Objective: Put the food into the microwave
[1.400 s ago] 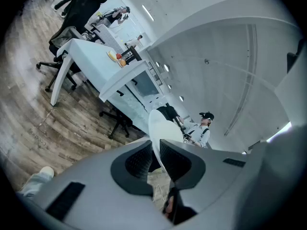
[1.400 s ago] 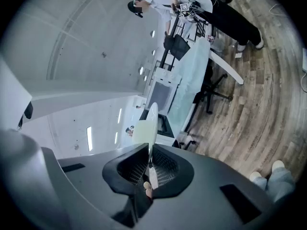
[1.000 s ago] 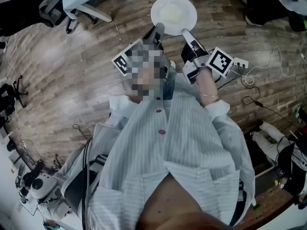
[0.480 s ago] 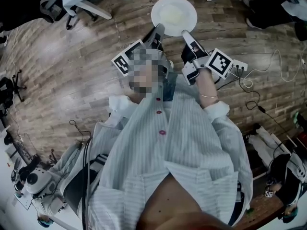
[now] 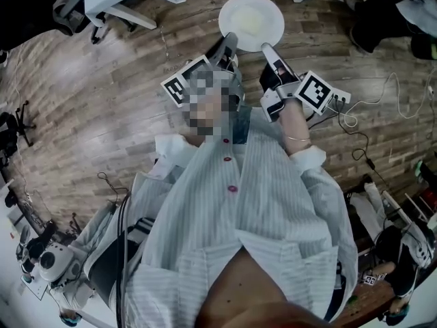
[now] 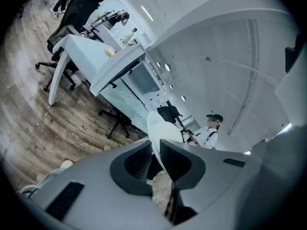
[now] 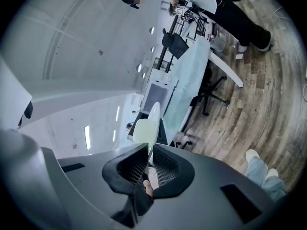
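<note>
My left gripper (image 5: 228, 44) and right gripper (image 5: 267, 47) pinch the plate (image 5: 273, 11) rim, top centre, to hold food (image 5: 250, 23) level.

Cool, even indoor light fills the head view, with only soft shadows on the wooden floor (image 5: 102, 108). The white plate (image 5: 251, 20) is bright and nearly washed out. Fisheye distortion bends every edge. The 2 gripper views have black vignetted corners, glaring ceiling lights (image 7: 87, 137), and blurred grey foregrounds close to the lens.
</note>
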`<state>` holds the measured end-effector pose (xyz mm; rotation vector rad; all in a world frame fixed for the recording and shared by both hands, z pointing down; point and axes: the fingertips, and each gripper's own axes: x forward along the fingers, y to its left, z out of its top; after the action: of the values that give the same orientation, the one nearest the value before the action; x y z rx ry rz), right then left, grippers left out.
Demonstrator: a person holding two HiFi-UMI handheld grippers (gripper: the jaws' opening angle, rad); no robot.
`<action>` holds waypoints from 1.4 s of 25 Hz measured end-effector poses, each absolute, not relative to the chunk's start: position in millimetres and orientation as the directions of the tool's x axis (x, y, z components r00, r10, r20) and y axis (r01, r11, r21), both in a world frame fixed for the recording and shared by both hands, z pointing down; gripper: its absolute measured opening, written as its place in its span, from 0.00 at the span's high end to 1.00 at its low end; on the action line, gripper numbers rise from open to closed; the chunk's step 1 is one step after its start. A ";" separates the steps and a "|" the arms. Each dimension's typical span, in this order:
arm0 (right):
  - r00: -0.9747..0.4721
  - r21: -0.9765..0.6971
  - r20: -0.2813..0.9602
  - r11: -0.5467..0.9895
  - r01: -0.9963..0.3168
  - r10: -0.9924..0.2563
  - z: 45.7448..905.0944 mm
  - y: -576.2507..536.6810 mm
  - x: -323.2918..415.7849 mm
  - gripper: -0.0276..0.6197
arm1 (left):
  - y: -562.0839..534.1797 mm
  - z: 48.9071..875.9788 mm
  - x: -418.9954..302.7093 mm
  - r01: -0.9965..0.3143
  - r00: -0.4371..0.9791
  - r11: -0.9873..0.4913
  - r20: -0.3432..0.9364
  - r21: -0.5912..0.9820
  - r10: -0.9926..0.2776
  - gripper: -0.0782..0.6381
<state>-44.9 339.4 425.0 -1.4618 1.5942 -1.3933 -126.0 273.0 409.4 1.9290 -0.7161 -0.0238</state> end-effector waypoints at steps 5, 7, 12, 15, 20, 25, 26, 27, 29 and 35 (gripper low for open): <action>-0.242 -0.920 0.227 -0.126 -0.371 -0.943 424.4 306.6 -23.2 0.89 | 240.2 408.7 -103.1 -0.474 0.827 -0.317 0.292 0.821 -0.480 0.82; -0.243 -0.919 0.231 -0.129 -0.373 -0.942 425.5 285.6 -15.1 0.89 | 219.1 409.5 -94.5 -0.478 0.827 -0.322 0.294 0.817 -0.479 0.82; -0.254 -0.915 0.233 -0.123 -0.384 -0.939 421.7 227.2 7.4 0.89 | 163.9 409.1 -72.9 -0.493 0.819 -0.327 0.304 0.806 -0.487 0.82; -0.260 -0.919 0.220 -0.111 -0.378 -0.940 417.1 214.5 18.4 0.89 | 152.0 403.5 -61.8 -0.496 0.816 -0.340 0.296 0.799 -0.496 0.82; -0.269 -0.916 0.212 -0.096 -0.389 -0.940 414.9 195.5 28.7 0.89 | 133.6 397.8 -52.5 -0.492 0.815 -0.345 0.282 0.799 -0.507 0.82; -0.279 -0.912 0.217 -0.092 -0.400 -0.935 416.7 138.2 41.3 0.89 | 78.0 402.0 -41.1 -0.491 0.810 -0.330 0.283 0.806 -0.514 0.82; -0.279 -0.910 0.219 -0.093 -0.403 -0.935 416.8 131.6 42.8 0.89 | 71.8 403.4 -39.6 -0.491 0.810 -0.324 0.286 0.809 -0.513 0.82; -0.280 -0.908 0.221 -0.093 -0.409 -0.934 417.3 127.5 43.6 0.89 | 67.9 405.0 -38.8 -0.490 0.809 -0.317 0.288 0.812 -0.512 0.82; -0.280 -0.904 0.231 -0.099 -0.417 -0.932 420.3 122.6 44.1 0.89 | 62.2 408.2 -38.4 -0.490 0.807 -0.307 0.291 0.816 -0.514 0.82; -0.293 -0.901 0.249 -0.110 -0.419 -0.923 428.0 109.0 49.5 0.89 | 50.1 416.0 -34.3 -0.498 0.800 -0.290 0.304 0.817 -0.517 0.82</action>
<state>49.5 109.0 428.0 -1.4764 1.6919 -1.3965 -34.3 50.1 416.0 1.9379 -0.7624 -0.0234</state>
